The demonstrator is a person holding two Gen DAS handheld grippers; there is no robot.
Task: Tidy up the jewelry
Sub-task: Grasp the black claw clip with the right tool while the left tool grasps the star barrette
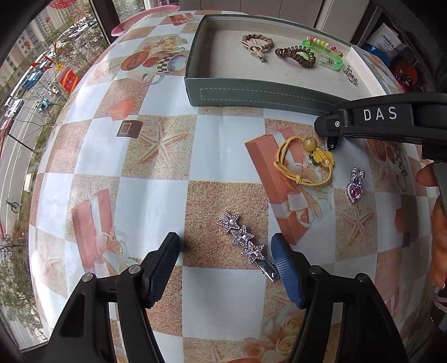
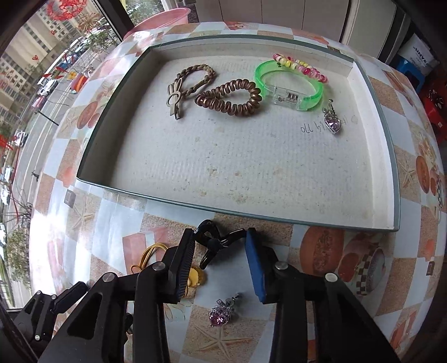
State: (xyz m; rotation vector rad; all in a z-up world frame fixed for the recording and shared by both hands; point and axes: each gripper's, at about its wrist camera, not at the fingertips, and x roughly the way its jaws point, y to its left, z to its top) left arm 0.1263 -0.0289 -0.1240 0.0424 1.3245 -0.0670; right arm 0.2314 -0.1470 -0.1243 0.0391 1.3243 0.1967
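A silver star hair clip (image 1: 243, 241) lies on the patterned tablecloth between the fingers of my left gripper (image 1: 225, 252). That gripper is open; its blue pad (image 1: 285, 265) sits beside the clip's metal end. My right gripper (image 2: 219, 240) is shut on a small black hair clip (image 2: 213, 243) at its fingertips, just in front of the green tray's near wall (image 2: 251, 208). From the left wrist view, the right gripper (image 1: 325, 127) hovers above a yellow elastic hair tie (image 1: 304, 164). A pink heart pendant (image 1: 354, 190) lies to its right.
The tray's floor (image 2: 223, 156) holds a braided tie (image 2: 192, 83), a brown spiral tie (image 2: 232, 97), a green bracelet (image 2: 290, 83), a beaded bracelet (image 2: 301, 68) and a purple pendant (image 2: 332, 120). A pink basin (image 1: 139, 22) sits past the table's far edge. A hand (image 1: 438, 237) is at right.
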